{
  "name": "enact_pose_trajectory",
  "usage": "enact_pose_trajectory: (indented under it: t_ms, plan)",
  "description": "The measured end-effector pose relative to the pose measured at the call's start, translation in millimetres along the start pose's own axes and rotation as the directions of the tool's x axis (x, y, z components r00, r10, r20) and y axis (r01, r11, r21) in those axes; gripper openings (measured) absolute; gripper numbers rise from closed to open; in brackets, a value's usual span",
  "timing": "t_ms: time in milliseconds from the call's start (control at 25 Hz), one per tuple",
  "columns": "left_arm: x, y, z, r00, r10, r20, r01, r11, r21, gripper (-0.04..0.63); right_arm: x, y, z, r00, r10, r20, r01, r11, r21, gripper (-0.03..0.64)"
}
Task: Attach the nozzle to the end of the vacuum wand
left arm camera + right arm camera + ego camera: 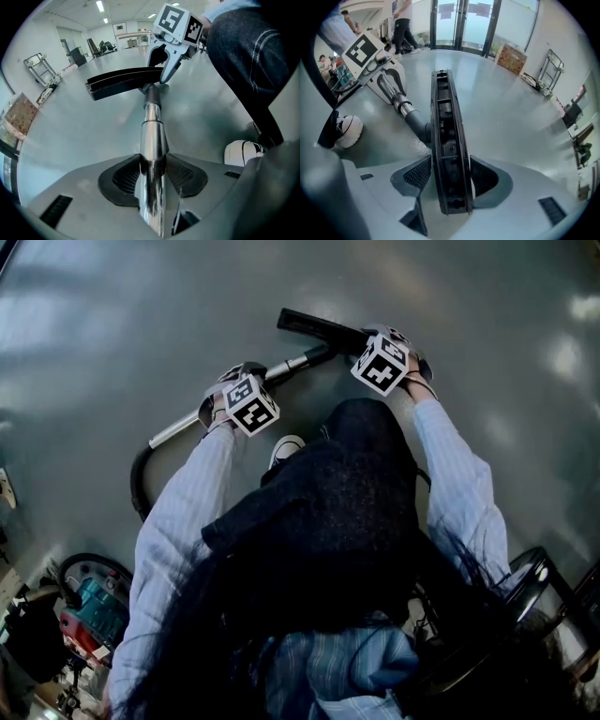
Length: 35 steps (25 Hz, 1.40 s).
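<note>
Pinching the wand (151,126) with the left gripper (152,174), nozzle (447,140) with the right gripper (450,180); wand's long axis points straight at the nozzle's neck, ends basically meeting.

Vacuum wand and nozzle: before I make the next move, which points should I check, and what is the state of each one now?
1. Left gripper grips the vacuum wand: ok, both pads lie against the chrome tube.
2. Right gripper grips the nozzle: cannot tell; the nozzle stands between the jaws, but one pad seems slightly apart.
3. Wand lined up with the nozzle: ok, it runs straight to it.
4. Joint fully seated: cannot tell; the wand's dark end reaches the nozzle, but the seam is hidden.
5. Shoe clear of the wand: ok, it is beside the wand and apart from it.
</note>
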<state>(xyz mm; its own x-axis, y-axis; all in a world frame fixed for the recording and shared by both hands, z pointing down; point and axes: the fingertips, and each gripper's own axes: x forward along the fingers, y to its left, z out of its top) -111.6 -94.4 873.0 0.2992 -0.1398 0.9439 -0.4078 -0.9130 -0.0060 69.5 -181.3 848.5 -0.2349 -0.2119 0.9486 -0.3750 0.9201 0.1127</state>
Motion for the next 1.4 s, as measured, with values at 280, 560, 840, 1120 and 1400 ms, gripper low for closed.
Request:
enact_pose_trajectory:
  t_ms: [280,560,840,1120,1400]
  plan:
    - [-14,2,-5,0.995,-0.017,0.102,0.035,0.983,-0.178,0.175,-25,-7,7,0.992,0.039,0.118,-0.058,0.985,0.162,0.247]
    - [-100,31,28,0.937,0.148,0.316,-0.028,0.935,-0.355,0.173,-82,-25,8,0.925,-0.046,0.378,-0.141,0.880,0.453,0.247]
    - [-201,28,58,0.905,0.197,0.378,0.005,0.881,-0.472,0.173,-160,-9,54,0.860,-0.094,0.501,-0.259,0.766,0.588,0.245]
    - [-312,44,91,0.813,0.393,0.429,-0.002,0.740,-0.673,0.065,-262,21,107,0.789,-0.125,0.602,-0.414,0.616,0.670,0.245]
    - [-483,9,137,0.771,0.448,0.452,-0.008,0.717,-0.697,0.023,-429,57,154,0.783,-0.124,0.610,-0.457,0.551,0.698,0.204]
